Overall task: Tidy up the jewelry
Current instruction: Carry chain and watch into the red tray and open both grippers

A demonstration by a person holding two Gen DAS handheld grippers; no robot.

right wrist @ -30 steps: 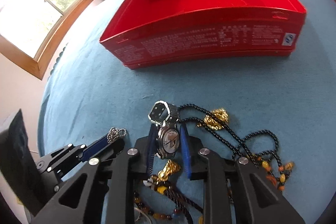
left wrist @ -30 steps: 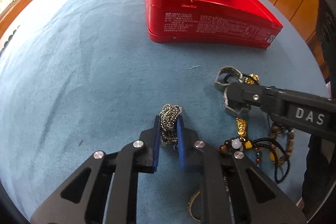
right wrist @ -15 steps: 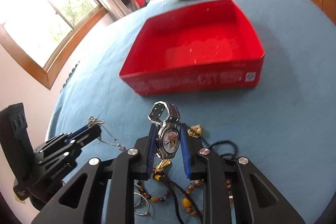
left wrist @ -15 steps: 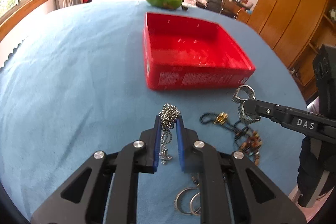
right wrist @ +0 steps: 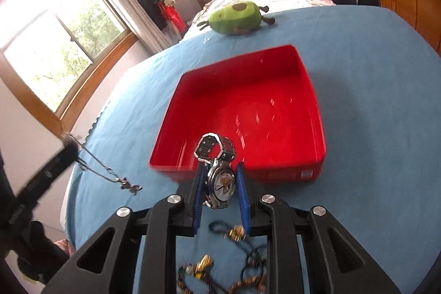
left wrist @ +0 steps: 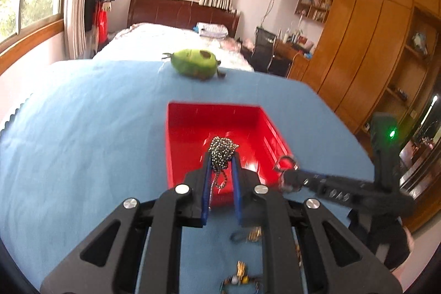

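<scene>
Jaws of left gripper (left wrist: pixel 222 164) clenched on bunched chain necklace (left wrist: pixel 220 150), its tail hanging down; right gripper (right wrist: pixel 219 183) grips wristwatch (right wrist: pixel 220 185), band pointing far, both raised near red tray (right wrist: pixel 275 79).

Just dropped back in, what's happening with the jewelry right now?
Both grippers are loaded and raised near the red tray, which looks empty. The left gripper is shut on a bunched silver chain, its pendant dangling. The right gripper is shut on a wristwatch, just short of the tray's near wall. Neither piece has been dropped in yet. A tangle of beaded necklaces lies on the blue cloth below.
</scene>
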